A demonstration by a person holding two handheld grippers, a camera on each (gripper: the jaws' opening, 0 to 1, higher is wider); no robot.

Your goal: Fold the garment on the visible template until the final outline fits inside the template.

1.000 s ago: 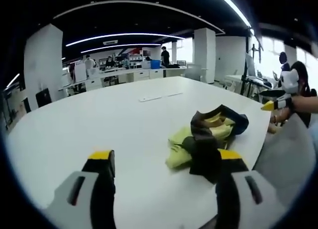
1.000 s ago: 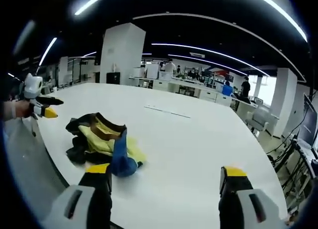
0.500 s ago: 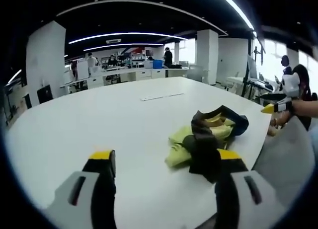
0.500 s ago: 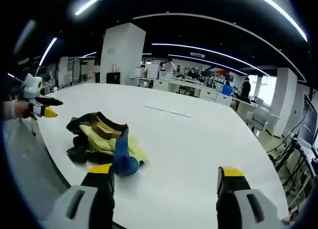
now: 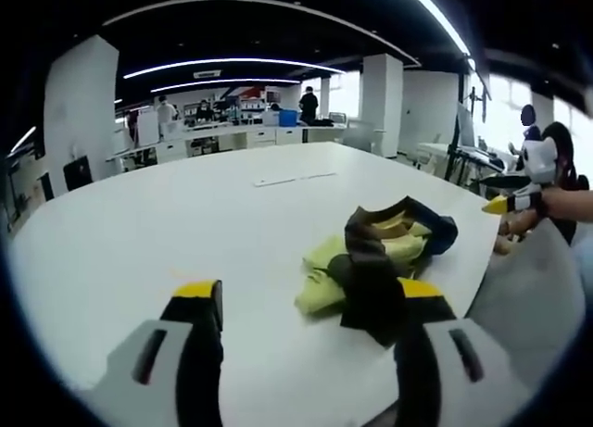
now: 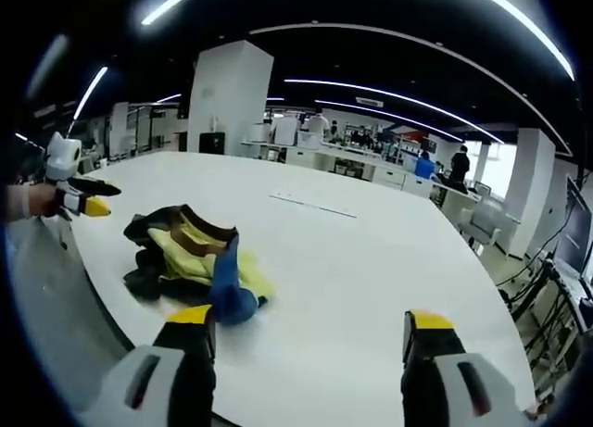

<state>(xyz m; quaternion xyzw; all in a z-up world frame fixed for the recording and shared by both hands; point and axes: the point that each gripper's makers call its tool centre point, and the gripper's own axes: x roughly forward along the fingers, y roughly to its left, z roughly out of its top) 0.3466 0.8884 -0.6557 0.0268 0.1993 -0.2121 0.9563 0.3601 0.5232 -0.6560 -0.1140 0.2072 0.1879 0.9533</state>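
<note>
A crumpled garment (image 5: 375,260) of yellow, dark brown and blue cloth lies bunched near the white table's edge (image 5: 139,232). In the left gripper view my left gripper (image 5: 310,302) is open, raised short of the heap, its right jaw overlapping the dark cloth in the picture. The right gripper (image 5: 505,194) enters at the far right, held by a hand. In the right gripper view the garment (image 6: 195,260) sits left of my open right gripper (image 6: 310,325), and the left gripper (image 6: 79,195) hangs at the far left. I cannot see a template outline.
Thin flat strips (image 5: 292,179) lie on the table far behind the garment, also seen as strips (image 6: 310,207) in the right gripper view. White pillars, desks and several people stand in the background. A person's grey sleeve (image 5: 528,297) is by the table edge.
Both views have shifted slightly with the hands. The garment lies as before, and both grippers stay open.
</note>
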